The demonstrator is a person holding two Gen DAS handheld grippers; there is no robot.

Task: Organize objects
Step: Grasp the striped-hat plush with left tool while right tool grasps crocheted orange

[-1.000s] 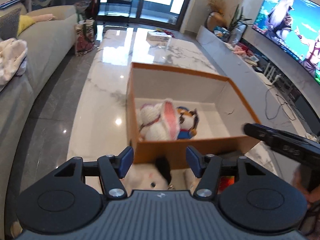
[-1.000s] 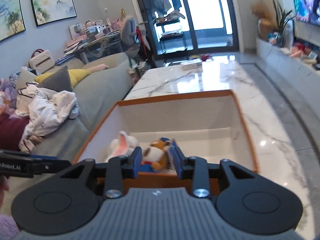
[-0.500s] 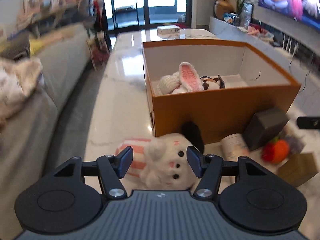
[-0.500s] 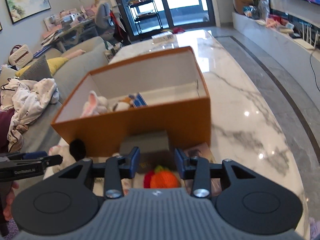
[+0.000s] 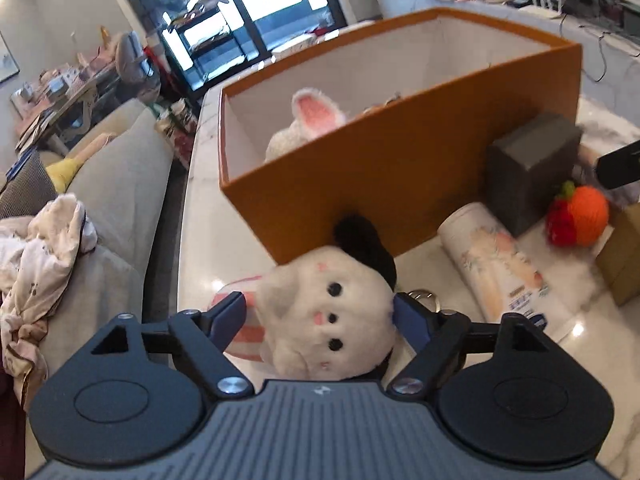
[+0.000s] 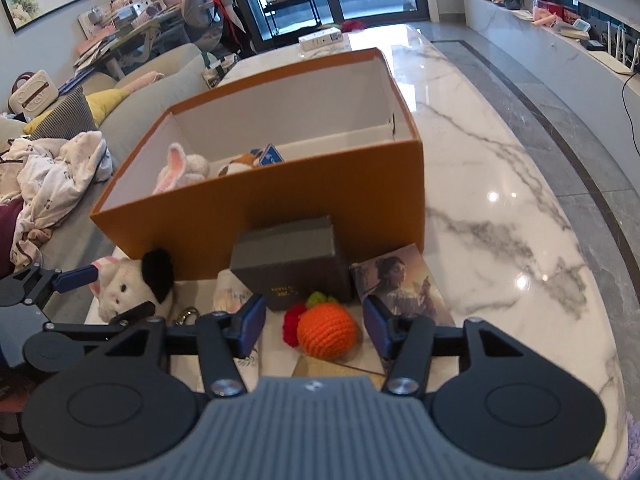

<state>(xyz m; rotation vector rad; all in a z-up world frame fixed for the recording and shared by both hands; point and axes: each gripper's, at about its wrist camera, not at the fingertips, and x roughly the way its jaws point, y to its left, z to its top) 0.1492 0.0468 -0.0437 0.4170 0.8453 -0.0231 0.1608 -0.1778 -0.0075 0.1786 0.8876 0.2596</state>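
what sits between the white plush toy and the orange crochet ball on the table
A white cylindrical bottle with a peach print lies between the white plush toy with a black ear and the orange crochet ball, clearest in the left wrist view.

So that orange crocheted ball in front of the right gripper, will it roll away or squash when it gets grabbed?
The orange crocheted ball looks like soft yarn, so it will probably give a little under the right gripper, whose jaws stand open around it. Being round, it could roll if nudged, though the red knitted piece beside it may check that. It is likely light and grippy, not slippery.
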